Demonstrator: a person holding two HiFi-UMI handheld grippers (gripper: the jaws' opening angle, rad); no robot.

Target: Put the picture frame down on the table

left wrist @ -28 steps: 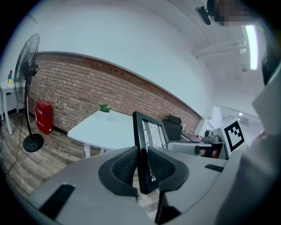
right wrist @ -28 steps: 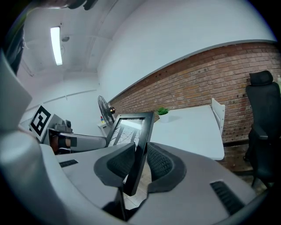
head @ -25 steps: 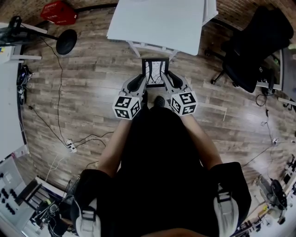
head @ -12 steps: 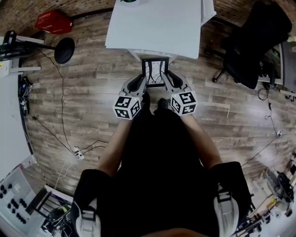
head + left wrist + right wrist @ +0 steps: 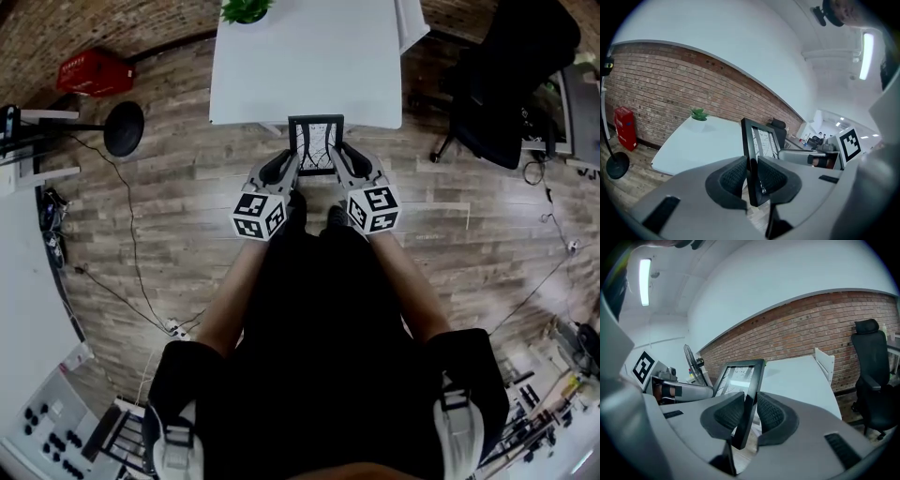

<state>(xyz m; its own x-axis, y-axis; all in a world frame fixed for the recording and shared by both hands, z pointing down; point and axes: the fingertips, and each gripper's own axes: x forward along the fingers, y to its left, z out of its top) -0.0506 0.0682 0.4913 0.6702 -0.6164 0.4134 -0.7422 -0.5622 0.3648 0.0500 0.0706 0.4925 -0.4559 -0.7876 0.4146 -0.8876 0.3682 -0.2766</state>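
Observation:
A black picture frame (image 5: 316, 144) with a pale branch drawing is held up in the air between both grippers, at the near edge of the white table (image 5: 281, 66). My left gripper (image 5: 292, 172) is shut on the frame's left side bar (image 5: 751, 164). My right gripper (image 5: 339, 171) is shut on its right side bar (image 5: 749, 404). In the left gripper view the frame stands upright, with the table (image 5: 703, 145) behind and below it. The right gripper view shows the table (image 5: 801, 380) stretching beyond the frame.
A small green plant (image 5: 246, 9) stands on the table's far left part. A black office chair (image 5: 511, 94) is to the right, a red box (image 5: 94, 70) and a round black stand base (image 5: 124, 128) to the left. Cables lie on the wooden floor (image 5: 150, 216).
The person has stepped toward the table; it fills more of the head view, and the frame's top now overlaps its near edge. Both grippers keep their hold.

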